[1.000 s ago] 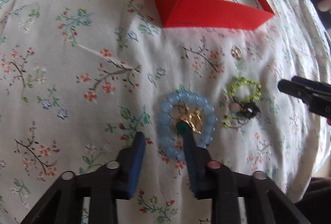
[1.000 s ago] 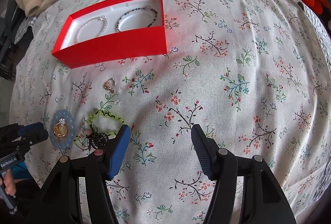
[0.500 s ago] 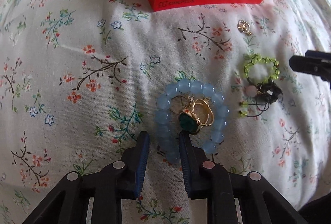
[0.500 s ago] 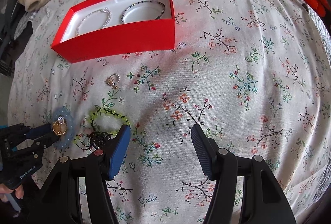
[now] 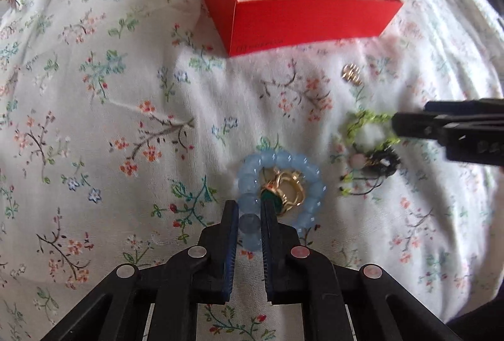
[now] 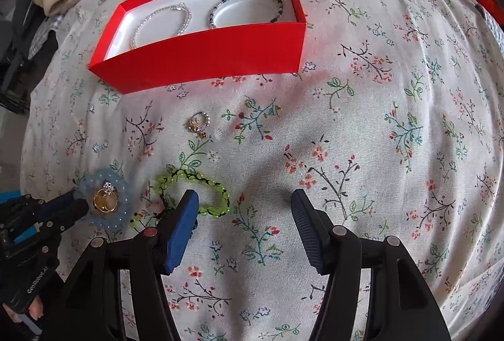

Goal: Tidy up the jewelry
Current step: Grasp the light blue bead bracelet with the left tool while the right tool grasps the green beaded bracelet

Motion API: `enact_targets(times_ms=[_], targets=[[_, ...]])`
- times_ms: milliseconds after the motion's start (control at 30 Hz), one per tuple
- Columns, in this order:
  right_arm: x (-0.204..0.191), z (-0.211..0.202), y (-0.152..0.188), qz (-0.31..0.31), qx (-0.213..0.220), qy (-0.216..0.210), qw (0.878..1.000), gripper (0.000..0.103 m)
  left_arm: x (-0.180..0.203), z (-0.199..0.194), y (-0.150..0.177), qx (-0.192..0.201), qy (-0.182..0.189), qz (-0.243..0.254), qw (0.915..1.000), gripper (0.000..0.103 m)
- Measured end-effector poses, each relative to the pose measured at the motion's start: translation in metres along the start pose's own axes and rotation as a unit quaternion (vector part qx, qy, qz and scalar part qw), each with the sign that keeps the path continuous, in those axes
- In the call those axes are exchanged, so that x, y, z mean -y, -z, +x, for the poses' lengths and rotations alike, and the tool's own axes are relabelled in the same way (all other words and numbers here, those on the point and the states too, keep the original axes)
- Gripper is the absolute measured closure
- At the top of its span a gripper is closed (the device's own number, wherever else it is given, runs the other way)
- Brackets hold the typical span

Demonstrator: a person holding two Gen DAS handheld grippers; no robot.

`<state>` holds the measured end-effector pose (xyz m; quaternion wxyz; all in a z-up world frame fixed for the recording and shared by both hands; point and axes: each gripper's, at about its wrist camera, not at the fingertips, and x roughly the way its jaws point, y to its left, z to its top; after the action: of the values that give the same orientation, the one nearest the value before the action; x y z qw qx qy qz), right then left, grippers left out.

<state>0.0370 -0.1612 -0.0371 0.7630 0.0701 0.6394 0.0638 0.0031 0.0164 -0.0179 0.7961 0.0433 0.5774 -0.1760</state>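
My left gripper point(image 5: 249, 215) pinches the near side of the blue bracelet point(image 5: 310, 183) on the bed point(image 5: 94, 120), gold rings point(image 5: 288, 186) inside its loop. Right of it, the green bracelet point(image 6: 201, 183) touches my right gripper point(image 6: 244, 215), spread wide. The red box point(image 6: 204, 57) sits far.

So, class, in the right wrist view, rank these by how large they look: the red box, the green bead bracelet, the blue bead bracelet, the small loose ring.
1. red box
2. green bead bracelet and blue bead bracelet: too alike to rank
3. small loose ring
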Motion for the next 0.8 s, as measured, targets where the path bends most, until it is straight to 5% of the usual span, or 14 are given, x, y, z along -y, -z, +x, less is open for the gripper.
enact_targets(times_ms=[300, 467, 633, 800], targets=[[-0.013, 0.019, -0.007, -0.007, -0.006, 0.024, 1.0, 0.04, 0.001, -0.031, -0.012, 0.046, 0.024, -0.005, 0.9987, 0.095], [-0.033, 0.025, -0.002, -0.047, 0.007, 0.076, 0.996, 0.05, -0.006, -0.03, -0.012, 0.049, 0.023, -0.002, 0.9985, 0.095], [-0.05, 0.029, 0.0, -0.073, 0.007, 0.057, 0.996, 0.085, -0.003, -0.028, -0.014, 0.047, 0.021, -0.001, 0.9987, 0.095], [-0.058, 0.031, -0.001, -0.074, 0.007, 0.04, 0.996, 0.097, -0.004, -0.026, -0.017, 0.045, 0.017, -0.003, 0.9988, 0.095]])
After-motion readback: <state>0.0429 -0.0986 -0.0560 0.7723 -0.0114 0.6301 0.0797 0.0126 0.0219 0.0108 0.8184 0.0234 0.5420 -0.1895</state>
